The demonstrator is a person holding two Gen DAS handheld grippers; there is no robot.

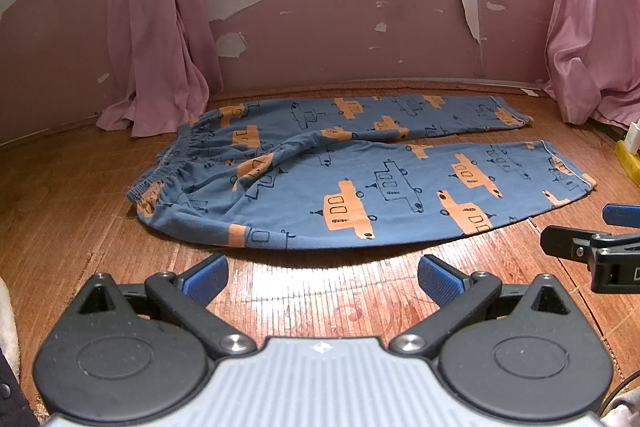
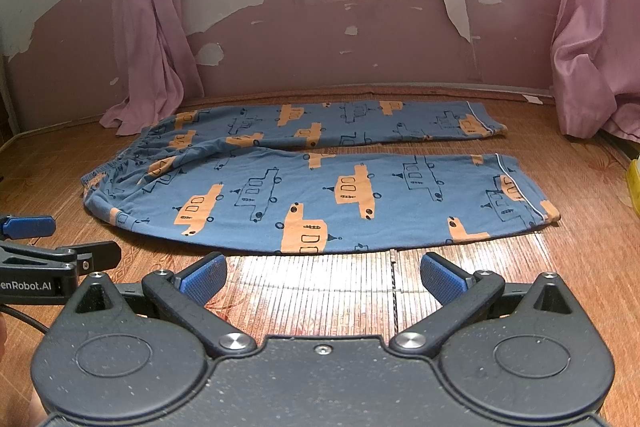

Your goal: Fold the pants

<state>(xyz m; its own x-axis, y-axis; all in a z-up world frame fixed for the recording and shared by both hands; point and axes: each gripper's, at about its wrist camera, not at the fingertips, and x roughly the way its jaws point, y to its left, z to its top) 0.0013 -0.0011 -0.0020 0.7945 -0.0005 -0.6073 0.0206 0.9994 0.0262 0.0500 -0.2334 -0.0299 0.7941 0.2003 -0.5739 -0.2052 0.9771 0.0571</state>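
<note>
Blue pants (image 1: 360,183) printed with orange vehicles lie flat on the wooden floor, waistband (image 1: 168,163) at the left, both legs stretched to the right and lying apart. In the right wrist view the same pants (image 2: 320,203) fill the middle. My left gripper (image 1: 322,277) hovers open just in front of the near leg's edge, holding nothing. My right gripper (image 2: 323,277) is open too, in front of the near leg, empty. Each gripper shows at the edge of the other's view, the right gripper (image 1: 580,231) and the left gripper (image 2: 60,239).
Pink curtains hang at the left (image 1: 160,67) and right (image 1: 592,59) against a peeling pink wall (image 1: 360,27). A yellow object (image 1: 628,159) sits at the far right edge. Bare wooden floor (image 1: 320,307) lies between the grippers and the pants.
</note>
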